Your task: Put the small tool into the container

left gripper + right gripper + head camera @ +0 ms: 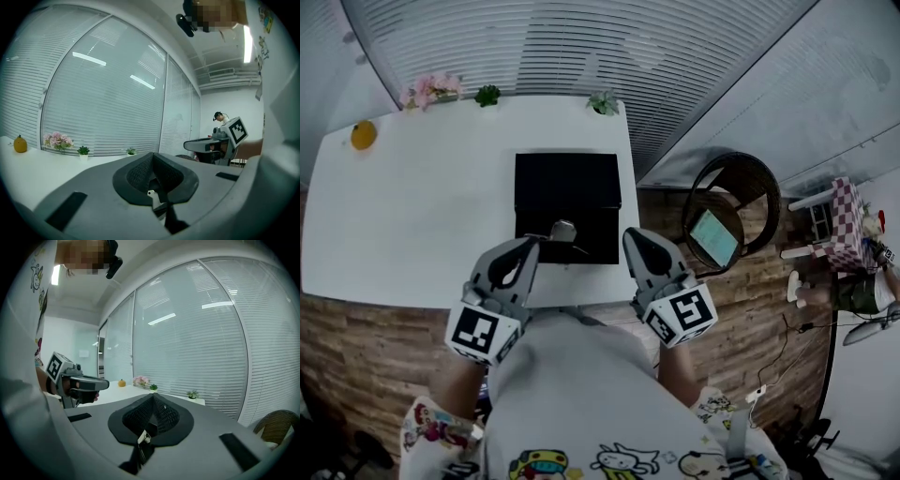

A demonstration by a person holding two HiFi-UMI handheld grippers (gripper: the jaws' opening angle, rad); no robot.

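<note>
A black square container (567, 192) lies on the white table (422, 216), near its front right edge. A small silvery tool (563, 230) rests on the container's near part. My left gripper (531, 244) is shut and empty, its tip just left of the tool. Just off the container's near right corner, my right gripper (634, 236) is shut too, holding nothing. Both are tilted up toward the windows. In the left gripper view the jaws (152, 158) meet, and the right gripper (220, 140) shows beyond. The right gripper view shows closed jaws (153, 398) and the left gripper (77, 383).
An orange fruit (363, 135), pink flowers (431, 90) and two small potted plants (487, 95) (603, 102) line the table's far edge. A round wicker chair (759, 183) stands to the right of the table. Blinds cover the windows behind.
</note>
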